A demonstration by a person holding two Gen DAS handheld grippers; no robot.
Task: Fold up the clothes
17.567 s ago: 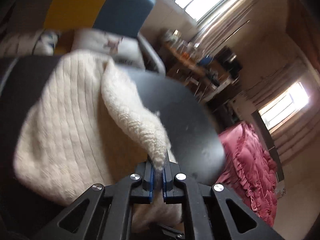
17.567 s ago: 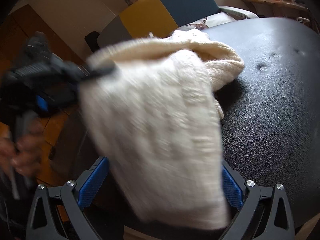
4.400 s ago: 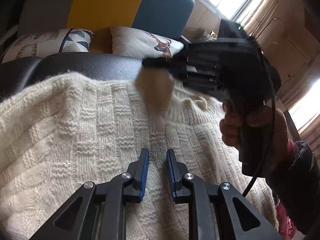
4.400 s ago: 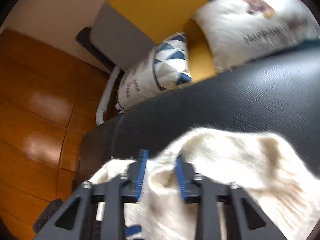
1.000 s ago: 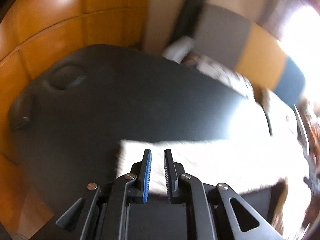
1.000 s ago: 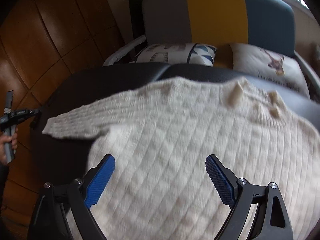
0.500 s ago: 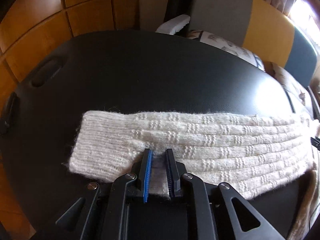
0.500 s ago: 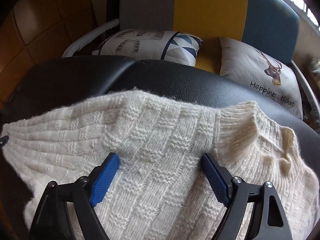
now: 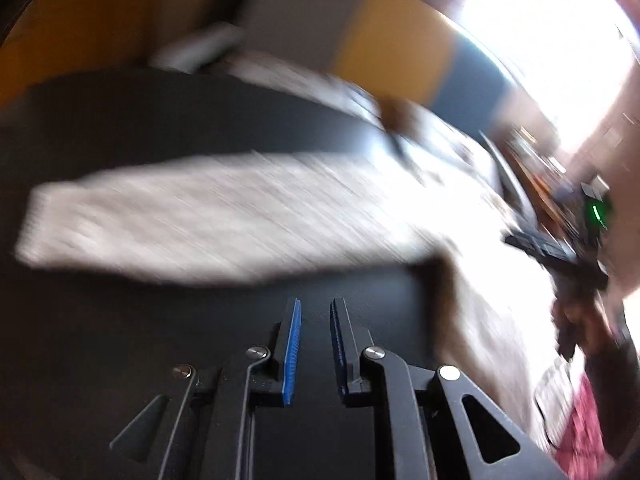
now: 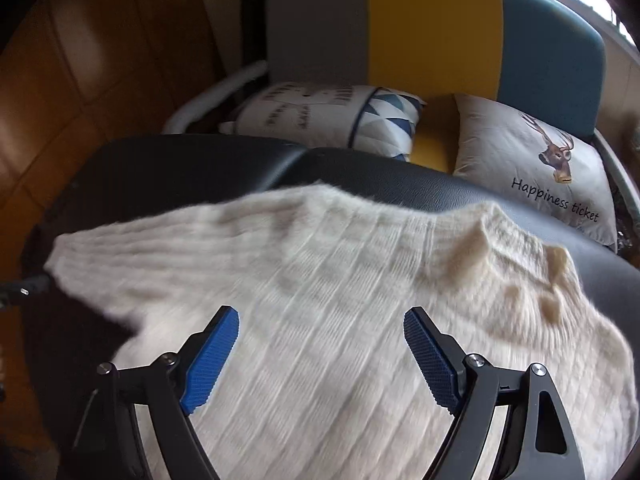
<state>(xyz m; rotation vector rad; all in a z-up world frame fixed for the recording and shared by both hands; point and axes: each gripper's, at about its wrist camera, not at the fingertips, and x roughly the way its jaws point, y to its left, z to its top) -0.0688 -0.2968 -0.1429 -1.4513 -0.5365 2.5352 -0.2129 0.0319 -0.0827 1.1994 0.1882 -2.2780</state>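
A cream knitted sweater point(image 10: 360, 248) lies spread on the black padded table point(image 10: 180, 160), collar at the right, one sleeve reaching left. In the left wrist view that sleeve point(image 9: 200, 220) lies flat, blurred by motion. My left gripper point(image 9: 314, 308) hovers over bare table just short of the sleeve, its blue pads a narrow gap apart with nothing between them. My right gripper point(image 10: 320, 314) stands wide open above the sweater's body, not touching the knit. The left wrist view also shows the right gripper's black body point(image 9: 560, 248), held in a hand.
Behind the table stands a grey, yellow and blue chair point(image 10: 432, 28) with a patterned cushion point(image 10: 328, 116) and a deer cushion point(image 10: 540, 160). Wood panelling point(image 10: 80, 80) runs along the left. A red cloth point(image 9: 580, 440) shows at the lower right.
My left gripper has drawn back off the sleeve and swung, so the sleeve now lies ahead of it. My right gripper has shifted slightly over the sweater's body.
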